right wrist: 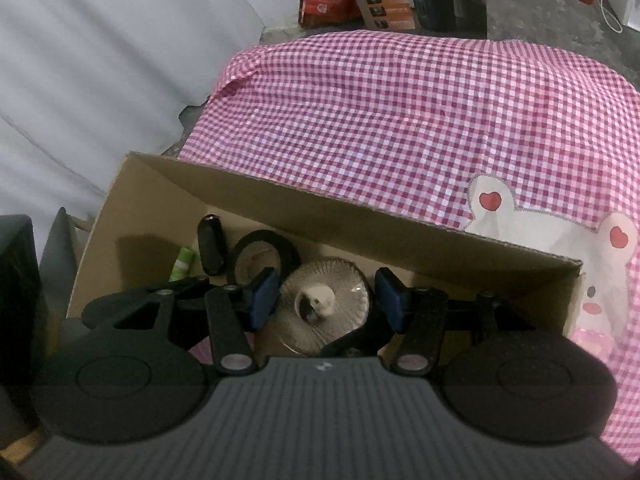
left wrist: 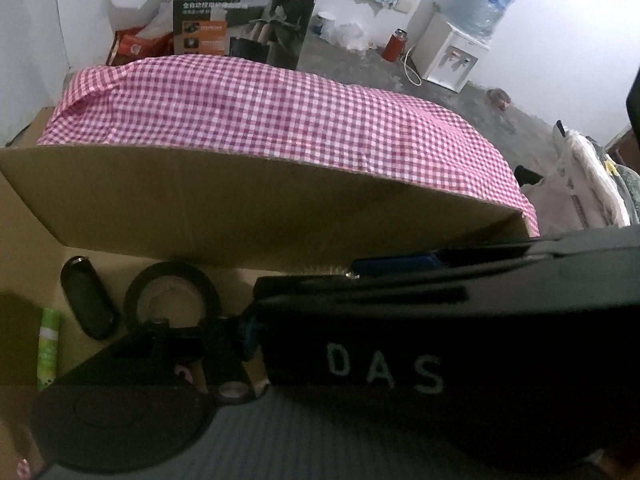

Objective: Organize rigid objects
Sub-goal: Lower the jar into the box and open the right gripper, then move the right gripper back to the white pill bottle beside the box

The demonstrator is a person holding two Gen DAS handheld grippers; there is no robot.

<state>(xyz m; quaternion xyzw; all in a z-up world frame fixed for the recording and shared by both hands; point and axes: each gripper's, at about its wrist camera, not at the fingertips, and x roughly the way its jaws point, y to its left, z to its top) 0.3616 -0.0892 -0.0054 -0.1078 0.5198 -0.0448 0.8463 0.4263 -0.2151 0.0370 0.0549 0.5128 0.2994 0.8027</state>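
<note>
An open cardboard box [right wrist: 280, 200] holds a black tape roll [right wrist: 266, 254], a black oval case [right wrist: 212, 248] and a green tube [right wrist: 182, 264]. Above the box floor my right gripper [right wrist: 326, 300] is shut on a pale round ribbed piece [right wrist: 324, 304] with a white stub in its middle. In the left wrist view the same tape roll [left wrist: 172, 292], case [left wrist: 90, 296] and tube [left wrist: 48, 348] lie in the box. A big black body lettered "DAS" [left wrist: 440, 340] covers the right half of that view. It hides my left gripper [left wrist: 316, 336] except the left finger's blue pad [left wrist: 248, 332].
A pink checked cloth [right wrist: 400, 112] covers the surface behind the box. Beyond it on the floor stand a printed carton [left wrist: 240, 12], a red canister [left wrist: 394, 44] and a water dispenser [left wrist: 452, 52]. Bags [left wrist: 580, 184] are piled at the right.
</note>
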